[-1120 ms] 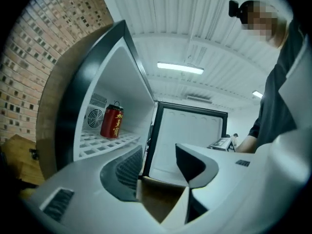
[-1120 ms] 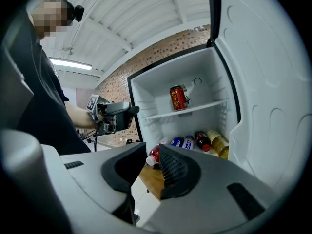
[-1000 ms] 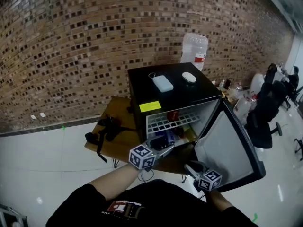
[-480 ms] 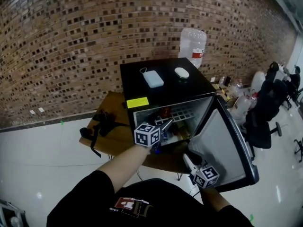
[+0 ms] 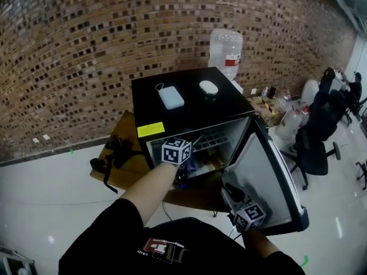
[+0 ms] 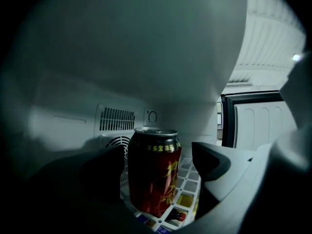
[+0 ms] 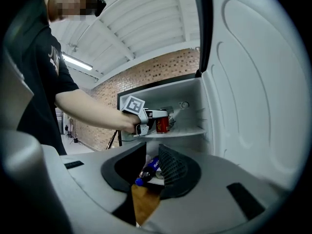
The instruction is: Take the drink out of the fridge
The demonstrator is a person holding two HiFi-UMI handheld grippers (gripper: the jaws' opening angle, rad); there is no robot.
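Observation:
The black mini fridge (image 5: 189, 105) stands on a wooden table with its door (image 5: 261, 176) swung open to the right. A dark red drink can (image 6: 153, 174) stands upright on the white wire shelf inside, in front of the fan grille. My left gripper (image 5: 195, 144) reaches into the upper compartment. Its jaws are opening, one on each side of the can, and a gap shows by the right pad. The right gripper view shows the same can (image 7: 162, 124) beside the left gripper (image 7: 158, 115). My right gripper (image 5: 228, 191) hangs low by the door, jaws slightly apart and empty.
A white power bank (image 5: 171, 96) and a white mouse (image 5: 209, 87) lie on the fridge top. A water jug (image 5: 225, 49) stands behind. Black straps (image 5: 112, 156) lie on the table's left. Bottles (image 7: 148, 168) lie on the fridge's lower level. Office chairs (image 5: 321, 130) stand at right.
My left gripper has moved forward from in front of the fridge into its upper compartment, up to the can. The right gripper has stayed low by the door.

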